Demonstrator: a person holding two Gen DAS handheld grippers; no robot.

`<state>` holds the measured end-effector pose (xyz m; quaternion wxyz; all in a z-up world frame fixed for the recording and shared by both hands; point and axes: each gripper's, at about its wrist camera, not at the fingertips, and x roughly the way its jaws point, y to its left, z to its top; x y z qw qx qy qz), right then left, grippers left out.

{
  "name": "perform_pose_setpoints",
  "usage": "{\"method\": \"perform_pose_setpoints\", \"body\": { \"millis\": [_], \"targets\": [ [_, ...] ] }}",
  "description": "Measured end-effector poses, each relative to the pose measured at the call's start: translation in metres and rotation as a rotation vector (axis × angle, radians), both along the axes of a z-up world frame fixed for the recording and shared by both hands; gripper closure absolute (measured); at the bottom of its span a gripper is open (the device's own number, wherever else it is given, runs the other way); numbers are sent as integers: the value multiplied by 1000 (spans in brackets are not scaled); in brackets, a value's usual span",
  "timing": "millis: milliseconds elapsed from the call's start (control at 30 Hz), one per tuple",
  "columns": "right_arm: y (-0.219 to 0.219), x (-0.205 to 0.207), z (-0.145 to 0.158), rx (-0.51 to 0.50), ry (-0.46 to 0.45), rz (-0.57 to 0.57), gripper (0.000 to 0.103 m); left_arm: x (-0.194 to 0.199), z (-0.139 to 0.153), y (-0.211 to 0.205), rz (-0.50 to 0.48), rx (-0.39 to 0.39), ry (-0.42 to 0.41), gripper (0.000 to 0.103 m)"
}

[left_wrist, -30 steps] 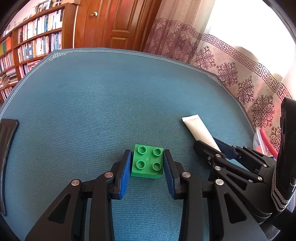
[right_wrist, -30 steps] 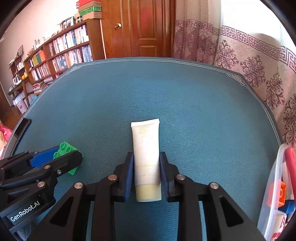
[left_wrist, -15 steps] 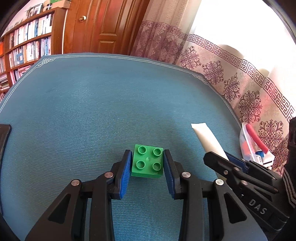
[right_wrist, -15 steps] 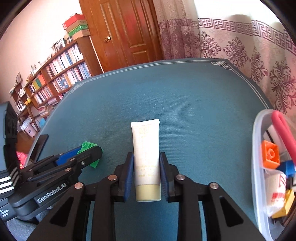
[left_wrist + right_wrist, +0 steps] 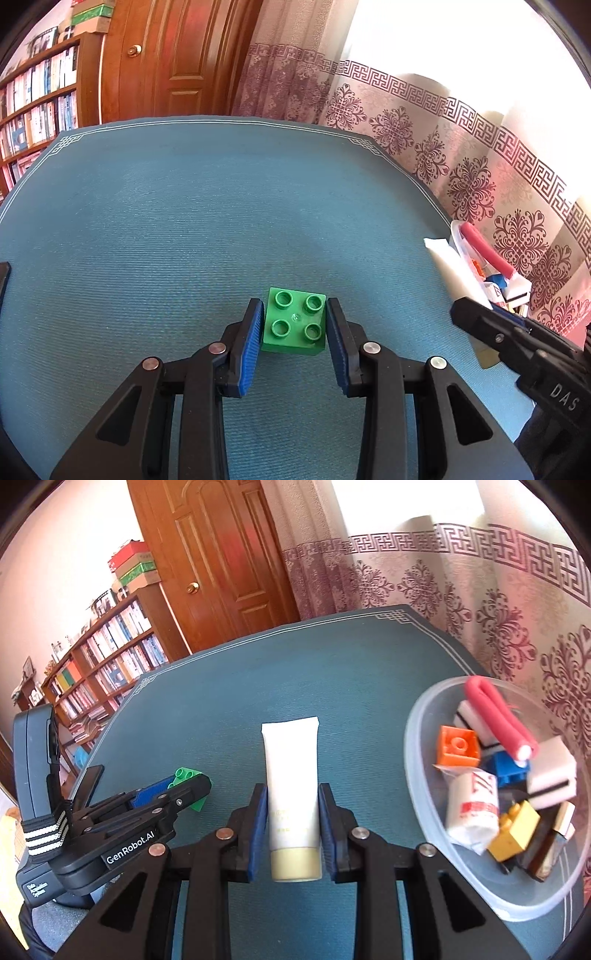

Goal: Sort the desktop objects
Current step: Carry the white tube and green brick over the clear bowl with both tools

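Teal tabletop [image 5: 351, 672], bookshelves and door behind. Right gripper [image 5: 293, 823] clamps a cream tube [image 5: 291, 775] near its cap; long axis runs straight fwd, crimped end away. Left gripper [image 5: 294, 332] clamps a green brick [image 5: 295, 321], studs up. Best: carry the tube right, over the tub [image 5: 417, 716], w/ grip firm, then let go low.

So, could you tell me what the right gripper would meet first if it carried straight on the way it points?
Probably nothing: beyond the held tube, the right gripper faces bare blue tabletop; the bowl lies off to its right.
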<state>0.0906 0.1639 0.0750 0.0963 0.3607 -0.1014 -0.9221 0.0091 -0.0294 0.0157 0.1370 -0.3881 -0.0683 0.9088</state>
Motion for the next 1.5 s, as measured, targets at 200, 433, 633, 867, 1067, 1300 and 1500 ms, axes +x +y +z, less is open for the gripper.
{"method": "perform_pose_setpoints", "body": {
  "millis": [200,433,633,867,1067,1300,1500],
  "targets": [
    [26,15,7,-29,23,-59,73,4,-1,6,-17,4,-9,66],
    [59,31,10,-37,36,-129,73,12,0,18,-46,3,-6,66],
    [80,43,15,-46,52,-176,74,15,1,30,-68,6,-13,66],
    [101,53,18,-46,67,-226,74,21,8,43,-97,-6,3,66],
    [123,62,18,-50,73,-277,74,25,10,62,-129,-22,9,66],
    [142,68,16,-58,77,-318,74,26,16,89,-165,-45,24,66],
    [151,71,14,-56,83,-343,74,26,21,106,-185,-59,34,66]
  ]
}}
